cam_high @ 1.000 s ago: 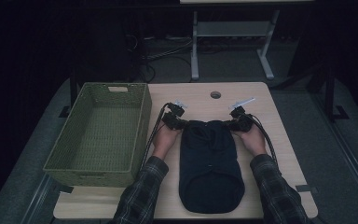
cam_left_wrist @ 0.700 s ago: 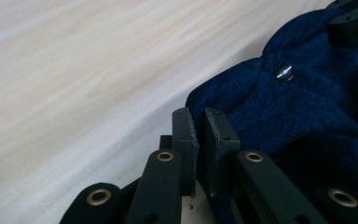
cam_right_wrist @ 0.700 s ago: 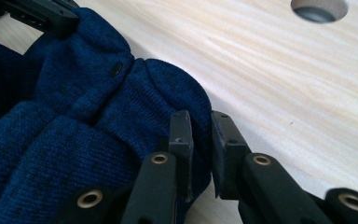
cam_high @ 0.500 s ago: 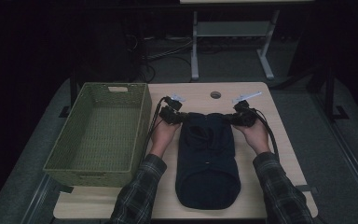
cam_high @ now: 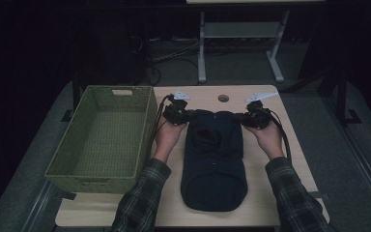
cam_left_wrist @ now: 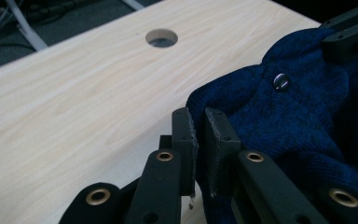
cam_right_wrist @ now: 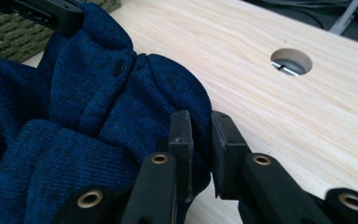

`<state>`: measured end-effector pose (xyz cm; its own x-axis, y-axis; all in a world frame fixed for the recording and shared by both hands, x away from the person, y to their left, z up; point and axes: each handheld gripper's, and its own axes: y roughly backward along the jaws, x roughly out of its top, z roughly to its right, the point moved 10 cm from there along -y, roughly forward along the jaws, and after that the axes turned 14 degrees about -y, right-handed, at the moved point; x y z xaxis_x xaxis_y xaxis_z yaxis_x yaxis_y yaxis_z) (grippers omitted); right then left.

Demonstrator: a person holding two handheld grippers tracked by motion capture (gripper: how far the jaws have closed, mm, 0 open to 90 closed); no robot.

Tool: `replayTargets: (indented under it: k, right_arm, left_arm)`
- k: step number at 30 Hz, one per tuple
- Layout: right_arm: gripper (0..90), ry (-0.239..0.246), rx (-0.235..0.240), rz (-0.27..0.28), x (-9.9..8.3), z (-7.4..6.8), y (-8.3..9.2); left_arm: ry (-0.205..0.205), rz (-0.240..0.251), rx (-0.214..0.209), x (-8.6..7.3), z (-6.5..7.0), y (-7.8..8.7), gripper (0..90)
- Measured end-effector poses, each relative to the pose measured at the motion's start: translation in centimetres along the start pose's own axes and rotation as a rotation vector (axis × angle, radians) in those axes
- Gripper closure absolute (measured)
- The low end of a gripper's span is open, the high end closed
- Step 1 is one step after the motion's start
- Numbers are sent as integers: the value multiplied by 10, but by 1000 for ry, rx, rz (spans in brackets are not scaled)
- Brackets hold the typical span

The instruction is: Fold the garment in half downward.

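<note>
1. Basket [cam_high: 101, 140] — green, woven, at the table's left edge in the high view; a strip of its weave also shows at the top left of the right gripper view [cam_right_wrist: 9, 32].
2. Left gripper [cam_high: 178, 115] — clamped on the left far corner of the sweater [cam_high: 215, 159]. The left gripper view shows what the high view cannot: the jaws nearly together, pinching a thin fold of blue knit [cam_left_wrist: 270, 121] at the gripper [cam_left_wrist: 200, 133].
3. Sweater — dark blue, lying lengthwise at mid-table, just right of the basket, its far edge held at both corners. The gripper views show a button [cam_left_wrist: 281, 81] on the knit; the high view is too dim for it.
4. Table [cam_high: 270, 203] — pale wood, with a round hole [cam_high: 223, 98] beyond the sweater, seen in all three views [cam_left_wrist: 161, 38] [cam_right_wrist: 291, 61].
5. Right gripper [cam_high: 251, 118] — clamped on the right far corner. The right gripper view shows bunched knit [cam_right_wrist: 74, 135] caught between the jaws at the gripper [cam_right_wrist: 201, 135].
</note>
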<state>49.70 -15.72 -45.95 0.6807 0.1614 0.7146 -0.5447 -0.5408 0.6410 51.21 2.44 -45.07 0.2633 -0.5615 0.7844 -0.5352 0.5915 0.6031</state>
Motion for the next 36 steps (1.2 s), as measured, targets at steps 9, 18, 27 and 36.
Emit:
replayTargets:
  k: [9,18,27,36]
  right_arm:
    - [796,26,5,72,13,-6,16]
    - [791,59,16,114,32,-21,31]
    - [785,69,31,109,5,-26,32]
    - [782,74,61,83,-20,-36,38]
  left_arm:
    - [-32,68,43,17,1,17,830]
    - [-70,105,76,28,2,40,830]
    - [-136,97,60,14,28,49,829]
    - [-176,75,40,0,47,58,827]
